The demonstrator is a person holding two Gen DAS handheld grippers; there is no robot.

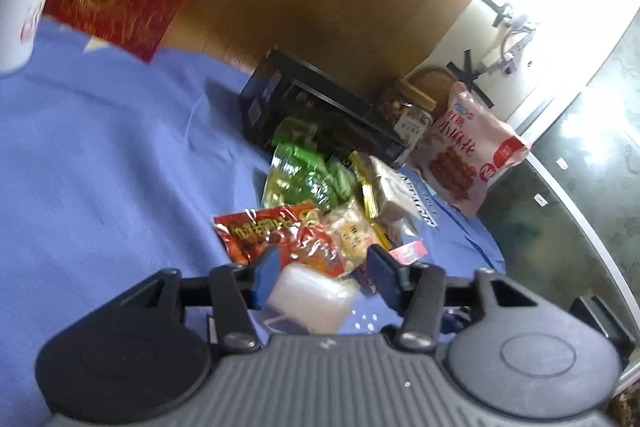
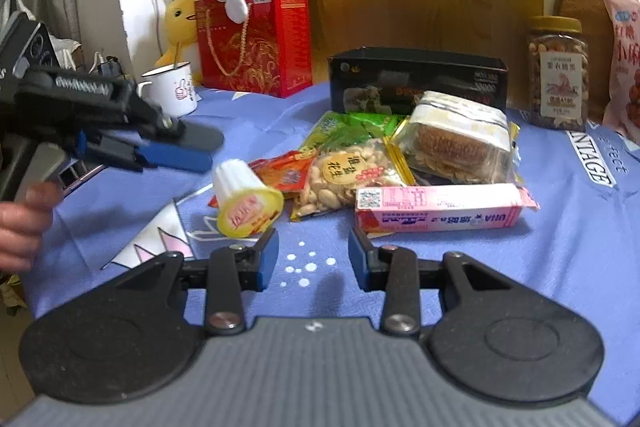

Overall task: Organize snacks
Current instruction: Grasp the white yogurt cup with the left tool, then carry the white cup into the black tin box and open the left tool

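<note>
A small white ridged jelly cup point(image 2: 244, 199) with a yellow-rimmed foil lid lies on its side on the blue cloth of the worktop point(image 2: 520, 287), lid facing me, at the near left edge of the snack pile. Just right of it lie a red packet point(image 2: 284, 175) and a clear bag of peanuts point(image 2: 352, 175). A long pink box point(image 2: 440, 211) lies further right, and a black box point(image 2: 416, 75) stands at the far side.

I judge the step in hand to be picking up this cup with the left tongs point(image 1: 324, 259). To do it well, I would sink lower, set the pads across the ridged body rather than the slippery lid rim, and close gently, since a cup on its side may roll away.

The left tongs stand partly apart and released. From their own camera the cup shows between the blue pads, close to the left one. From the right camera they hang just above and left of the cup, gripping nothing. Whether one pad brushes it, I cannot tell.

The right tongs point(image 2: 312, 247) are also partly apart and empty, low over bare cloth, their left pad just near of the cup's lid. The person's left hand point(image 2: 20, 223) shows at the far left.
</note>
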